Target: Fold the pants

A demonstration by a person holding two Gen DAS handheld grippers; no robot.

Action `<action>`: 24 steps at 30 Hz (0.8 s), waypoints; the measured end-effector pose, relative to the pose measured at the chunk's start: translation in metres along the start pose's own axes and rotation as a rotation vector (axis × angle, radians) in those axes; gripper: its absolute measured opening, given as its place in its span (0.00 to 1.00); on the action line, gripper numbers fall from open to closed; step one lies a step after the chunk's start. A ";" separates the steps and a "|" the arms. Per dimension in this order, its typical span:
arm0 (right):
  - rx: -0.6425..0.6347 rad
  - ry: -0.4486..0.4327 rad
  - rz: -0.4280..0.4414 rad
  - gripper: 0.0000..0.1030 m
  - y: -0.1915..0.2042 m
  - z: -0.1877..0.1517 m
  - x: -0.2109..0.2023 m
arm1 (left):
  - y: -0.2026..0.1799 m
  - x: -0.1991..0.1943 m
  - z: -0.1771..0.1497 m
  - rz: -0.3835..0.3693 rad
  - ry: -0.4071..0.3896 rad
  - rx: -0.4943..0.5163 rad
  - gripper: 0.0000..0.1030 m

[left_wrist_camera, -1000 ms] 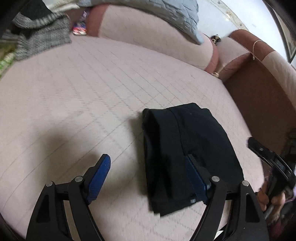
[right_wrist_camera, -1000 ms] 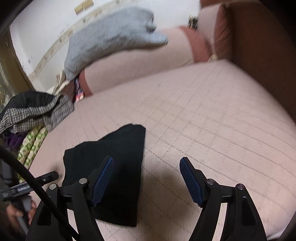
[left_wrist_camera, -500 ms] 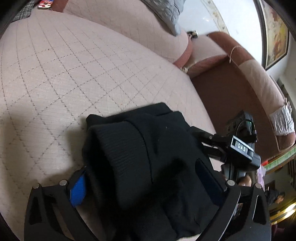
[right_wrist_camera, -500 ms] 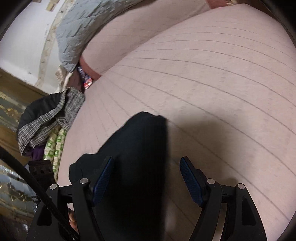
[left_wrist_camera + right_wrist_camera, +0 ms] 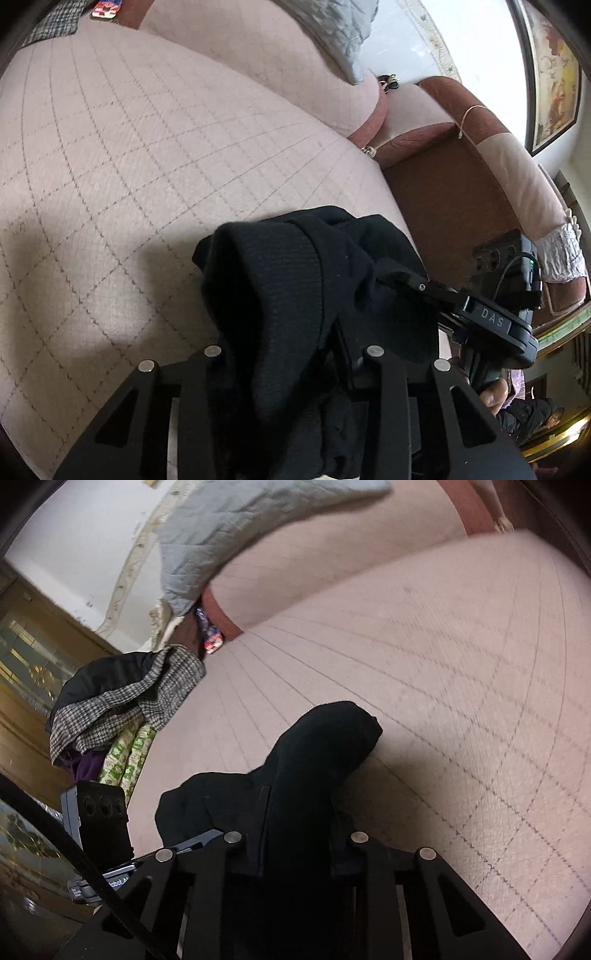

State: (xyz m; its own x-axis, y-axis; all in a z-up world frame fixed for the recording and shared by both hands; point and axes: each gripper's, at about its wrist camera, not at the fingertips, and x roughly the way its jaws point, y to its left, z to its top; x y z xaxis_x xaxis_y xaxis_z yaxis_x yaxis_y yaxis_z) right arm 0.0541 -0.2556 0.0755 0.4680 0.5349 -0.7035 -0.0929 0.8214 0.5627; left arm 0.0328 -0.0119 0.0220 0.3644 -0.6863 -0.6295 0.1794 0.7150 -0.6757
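Observation:
The folded black pants (image 5: 295, 280) lie bunched on the pink quilted sofa seat (image 5: 147, 147). My left gripper (image 5: 291, 354) is shut on the near edge of the pants, its pads hidden in the cloth. My right gripper (image 5: 291, 842) is shut on the other end of the pants (image 5: 314, 760), pads also buried. The right gripper also shows at the right of the left wrist view (image 5: 480, 314); the left gripper's body shows at the lower left of the right wrist view (image 5: 99, 830).
A grey quilted blanket (image 5: 240, 535) drapes over the pink sofa back (image 5: 266, 55). A pile of checked and dark clothes (image 5: 122, 701) sits at the seat's left end. A brown armrest (image 5: 461, 166) bounds the right side.
Both grippers moved down onto the pants and went from open to shut on them. The cloth is now bunched up between the jaws.

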 end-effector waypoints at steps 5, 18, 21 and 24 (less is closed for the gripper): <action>-0.057 -0.031 -0.005 0.23 0.022 0.009 -0.016 | -0.005 -0.011 0.012 -0.030 -0.020 -0.012 0.34; -0.135 -0.080 -0.033 0.22 0.064 0.089 0.001 | -0.008 -0.017 0.094 0.032 -0.127 0.012 0.34; -0.139 -0.070 -0.061 0.22 0.066 0.108 0.016 | -0.001 -0.010 0.111 0.052 -0.132 -0.001 0.34; -0.134 -0.054 -0.098 0.22 0.063 0.125 0.035 | 0.010 0.001 0.126 0.061 -0.121 -0.025 0.34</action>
State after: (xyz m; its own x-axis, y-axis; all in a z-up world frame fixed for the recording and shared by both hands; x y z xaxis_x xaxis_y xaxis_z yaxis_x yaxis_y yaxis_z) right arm 0.1747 -0.2099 0.1401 0.5271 0.4428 -0.7254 -0.1595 0.8899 0.4273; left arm 0.1498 0.0119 0.0628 0.4821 -0.6191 -0.6200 0.1310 0.7506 -0.6477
